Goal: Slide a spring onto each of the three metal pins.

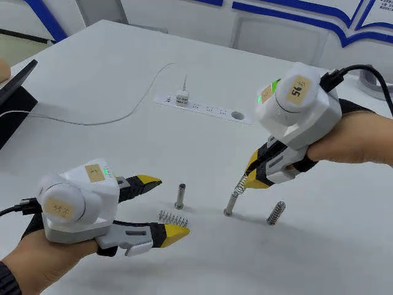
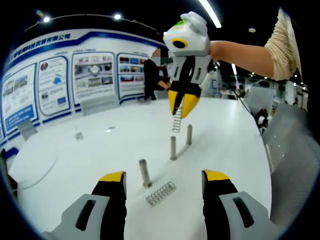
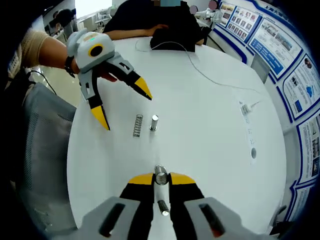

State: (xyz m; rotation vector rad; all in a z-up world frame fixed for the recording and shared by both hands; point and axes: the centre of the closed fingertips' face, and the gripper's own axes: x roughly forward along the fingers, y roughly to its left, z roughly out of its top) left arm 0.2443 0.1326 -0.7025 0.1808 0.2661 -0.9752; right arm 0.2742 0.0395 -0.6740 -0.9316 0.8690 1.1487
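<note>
White matte tabletop (image 1: 92, 80) carries a slim white power strip (image 1: 202, 107) at 12 o'clock. Near 7 o'clock the left gripper (image 1: 167, 206) has its yellow-tipped jaws spread. A coiled steel spring (image 1: 173, 218) lies flat between the tips, at 6 o'clock of a smooth upright metal pin (image 1: 180, 195). The right gripper (image 1: 255, 178) pinches a second spring (image 1: 239, 184) at the tip of another pin (image 1: 230, 203). At 3 o'clock of that, a third coil (image 1: 276, 212) stands tilted
</note>
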